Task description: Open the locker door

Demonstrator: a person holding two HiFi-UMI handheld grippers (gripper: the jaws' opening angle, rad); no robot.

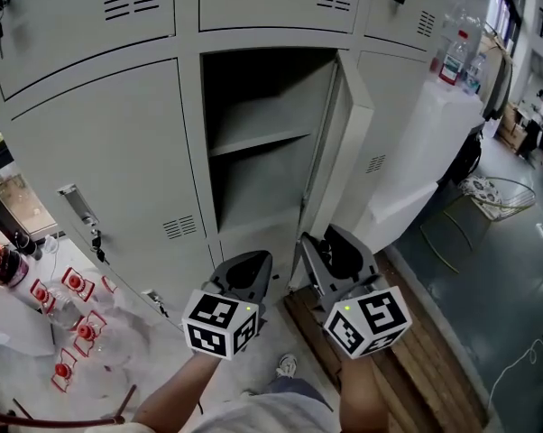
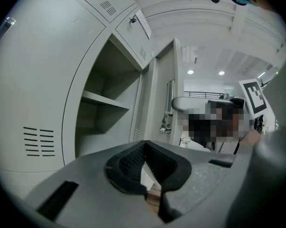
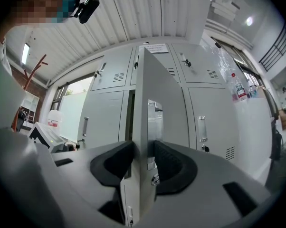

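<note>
In the head view the grey locker door [image 1: 348, 152] stands swung out to the right, baring the compartment and its shelf [image 1: 258, 138]. My right gripper [image 1: 333, 249] is at the door's lower free edge. The right gripper view shows that door edge [image 3: 147, 127] with its metal handle standing between the jaws, and my right gripper [image 3: 142, 151] is shut on it. My left gripper [image 1: 246, 267] hangs just left of the right one, below the opening, touching nothing. Its pads meet at the tips in the left gripper view, so my left gripper [image 2: 143, 146] is shut on nothing, and the open door [image 2: 164, 94] is ahead.
Closed lockers surround the open one; keys [image 1: 96, 237] hang from the left door. A white cabinet [image 1: 434, 142] with bottles [image 1: 452, 57] on top stands right of the door. Wooden boards [image 1: 416, 359] lie below it. Red-capped bottles [image 1: 73, 314] sit at lower left.
</note>
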